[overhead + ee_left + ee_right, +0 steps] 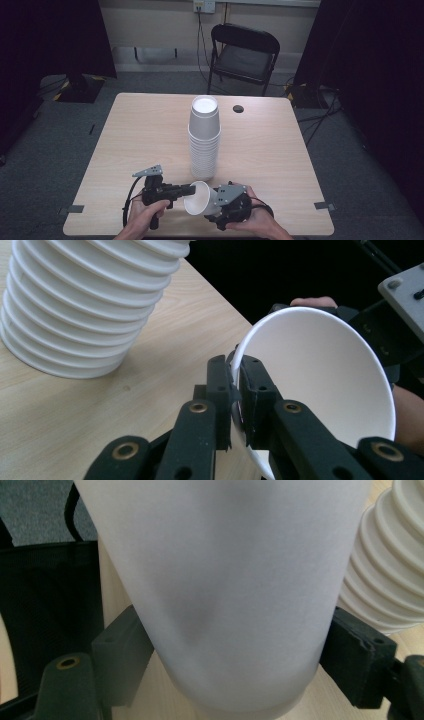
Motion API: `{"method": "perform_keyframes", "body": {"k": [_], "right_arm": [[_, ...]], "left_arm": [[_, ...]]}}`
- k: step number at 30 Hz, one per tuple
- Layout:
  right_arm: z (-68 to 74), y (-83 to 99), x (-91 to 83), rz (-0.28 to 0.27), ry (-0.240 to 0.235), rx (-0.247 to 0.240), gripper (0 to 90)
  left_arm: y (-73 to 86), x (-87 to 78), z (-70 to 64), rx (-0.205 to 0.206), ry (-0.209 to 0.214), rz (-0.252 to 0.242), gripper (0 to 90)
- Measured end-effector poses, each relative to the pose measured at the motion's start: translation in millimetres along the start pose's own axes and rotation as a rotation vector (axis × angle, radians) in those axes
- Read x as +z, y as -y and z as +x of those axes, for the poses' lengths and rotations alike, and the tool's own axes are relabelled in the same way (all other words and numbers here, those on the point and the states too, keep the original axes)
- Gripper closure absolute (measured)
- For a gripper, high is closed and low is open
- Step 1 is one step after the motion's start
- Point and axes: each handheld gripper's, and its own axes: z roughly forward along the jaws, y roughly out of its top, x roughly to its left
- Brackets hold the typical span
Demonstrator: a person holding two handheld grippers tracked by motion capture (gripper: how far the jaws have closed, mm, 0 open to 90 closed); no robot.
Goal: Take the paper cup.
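Both tools hold one white cup tipped on its side just above the bench: the left tool is pinched tight on the cup's rim, one jaw inside and one outside, and the right tool clamps the cup's body near its base from both sides. Just beyond the cup, a tall stack of cups stands upside down on the bench, near both tools.

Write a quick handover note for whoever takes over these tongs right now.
Left tongs: shut on the rim of the loose cup, one jaw inside, one outside.
Right tongs: shut on the same cup's body near its base.
The cup lies sideways, mouth toward the left tongs, in front of the cup stack standing mid-table.
Done: one cup is apart from the stack.
Left: probably setting it down or restacking it.
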Motion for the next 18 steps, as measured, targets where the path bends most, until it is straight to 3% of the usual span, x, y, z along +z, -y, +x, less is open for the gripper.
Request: {"method": "perform_keyframes", "body": {"k": [5,8,10,18], "right_arm": [[-2.2,2.3,-0.1,-0.01,-0.004,0.025,21.1],[-4.3,2.6,-4.0,-0.038,-0.012,0.058,21.1],[-4.0,1.4,-3.9,-0.044,-0.015,0.049,20.8],[-1.0,-8.1,4.5,-0.032,-0.016,0.028,13.9]], "left_arm": [[-0.5,-1.4,0.1,-0.004,-0.016,-0.008,68.2],[-0.3,-1.5,-0.6,-0.001,-0.005,-0.003,75.7],[-0.6,-0.9,-2.3,-0.003,-0.006,-0.006,82.0],[-0.3,0.2,-3.3,0.003,-0.026,0.02,85.1]]}}
